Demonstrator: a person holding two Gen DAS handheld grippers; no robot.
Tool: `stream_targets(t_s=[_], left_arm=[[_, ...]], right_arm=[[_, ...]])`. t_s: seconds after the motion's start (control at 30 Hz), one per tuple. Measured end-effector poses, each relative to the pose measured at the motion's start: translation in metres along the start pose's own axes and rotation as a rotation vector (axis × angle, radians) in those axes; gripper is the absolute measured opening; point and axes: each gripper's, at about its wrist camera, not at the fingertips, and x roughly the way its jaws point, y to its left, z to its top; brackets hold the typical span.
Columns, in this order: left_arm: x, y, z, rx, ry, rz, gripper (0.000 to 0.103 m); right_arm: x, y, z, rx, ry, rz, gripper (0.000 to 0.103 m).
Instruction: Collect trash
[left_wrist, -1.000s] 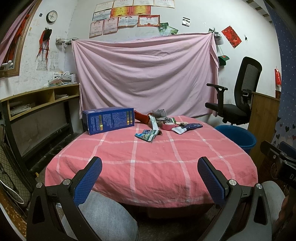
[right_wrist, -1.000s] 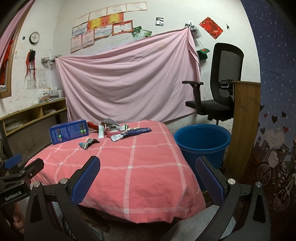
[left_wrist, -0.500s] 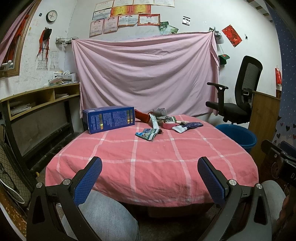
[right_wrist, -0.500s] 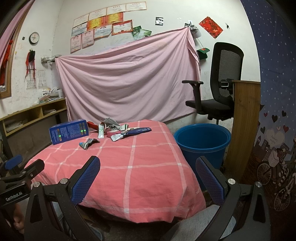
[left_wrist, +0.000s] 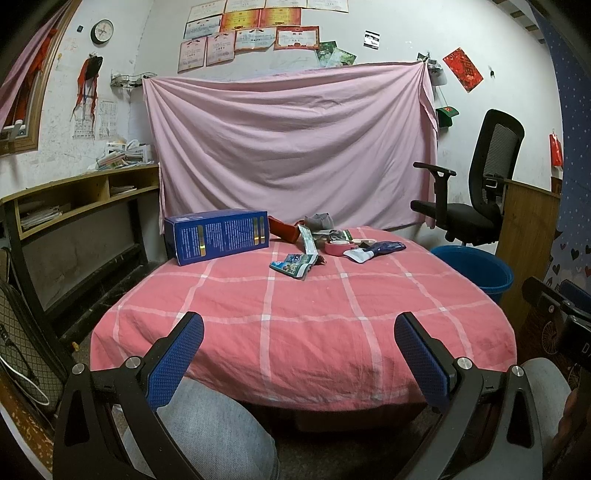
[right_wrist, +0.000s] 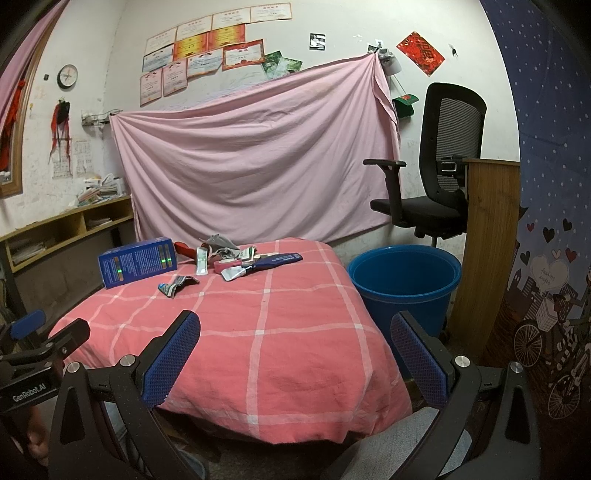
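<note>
**A:** Two grippers are hovering low at the near edge of the table (left_wrist: 303, 332), both short of the pink checked cloth. Left gripper (left_wrist: 299, 354) is sitting with its jaws spread wide, nothing between the blue pads. Right gripper (right_wrist: 295, 350) is doing the same: wide apart, gripping nothing.

**B:** And the trash?

**A:** It is all lying at the far end of the table. A blue box (left_wrist: 218, 236) is standing on its long side at the far left corner, and a crumpled wrapper (left_wrist: 295, 263) is lying alone just in front of the main heap. A pink tape roll (left_wrist: 338, 246) and a blue-and-white pouch (left_wrist: 373, 251) are sitting to its right, touching the other scraps behind them.

**B:** Room to move?

**A:** Plenty. The whole near half of the cloth is lying bare between the pads and the pile. The blue bucket (right_wrist: 404, 280) is standing on the floor just beside the table's right edge, mouth open, with a black office chair (right_wrist: 436, 162) behind it.
</note>
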Motion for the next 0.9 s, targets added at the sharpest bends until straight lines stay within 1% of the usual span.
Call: stream_targets(t_s=[0.33, 0.37, 0.4, 0.67, 0.9], left_arm=[[-0.002, 0.002, -0.001, 0.001, 0.003, 0.001, 0.101], [0.001, 0.002, -0.011, 0.001, 0.003, 0.002, 0.101], [0.001, 0.003, -0.013, 0.001, 0.004, 0.001, 0.101], [0.002, 0.002, -0.011, 0.002, 0.007, 0.001, 0.101], [0.002, 0.007, -0.023, -0.008, 0.029, 0.0, 0.101]], right_arm=[[0.0, 0.0, 0.0, 0.001, 0.001, 0.0, 0.103], [0.001, 0.0, 0.0, 0.002, 0.001, 0.0, 0.103], [0.001, 0.0, 0.0, 0.002, 0.001, 0.0, 0.103], [0.001, 0.0, 0.0, 0.003, 0.002, 0.001, 0.103], [0.001, 0.0, 0.0, 0.004, 0.003, 0.001, 0.103]])
